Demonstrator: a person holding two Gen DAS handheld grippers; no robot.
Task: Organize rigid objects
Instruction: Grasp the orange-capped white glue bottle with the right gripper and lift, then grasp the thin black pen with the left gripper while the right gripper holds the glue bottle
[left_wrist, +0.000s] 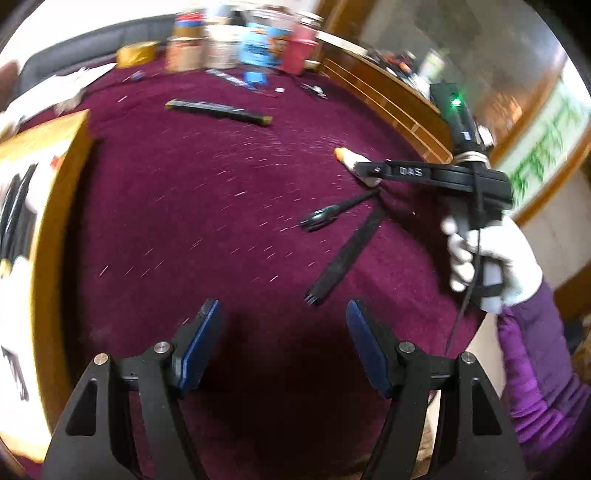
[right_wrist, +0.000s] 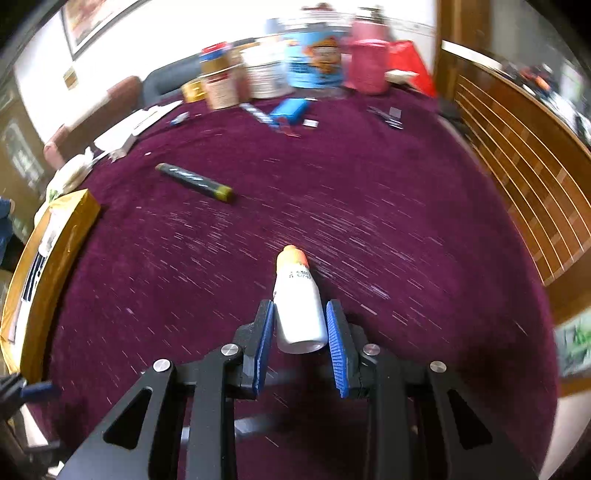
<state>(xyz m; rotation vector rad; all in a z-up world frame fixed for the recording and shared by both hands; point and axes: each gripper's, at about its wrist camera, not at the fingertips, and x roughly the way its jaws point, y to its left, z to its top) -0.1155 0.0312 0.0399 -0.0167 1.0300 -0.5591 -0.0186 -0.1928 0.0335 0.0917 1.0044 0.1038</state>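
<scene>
My right gripper (right_wrist: 300, 325) is shut on a small white bottle with an orange cap (right_wrist: 297, 295), held above the maroon tablecloth. The left wrist view shows that gripper (left_wrist: 364, 171) from the side with the bottle (left_wrist: 345, 157) in its tips. My left gripper (left_wrist: 282, 343) is open and empty, low over the cloth. A black pen (left_wrist: 332, 212) and a black strap (left_wrist: 351, 254) lie just ahead of it to the right. A dark stick with a yellow end (left_wrist: 218, 110) lies farther back, and it shows in the right wrist view (right_wrist: 194, 181).
An open yellow box (left_wrist: 62, 206) stands at the left edge, also in the right wrist view (right_wrist: 55, 251). Jars, tins and a pink container (right_wrist: 365, 62) crowd the far edge, with a blue case (right_wrist: 288, 109) before them. A wooden slatted panel (right_wrist: 517, 177) rises on the right.
</scene>
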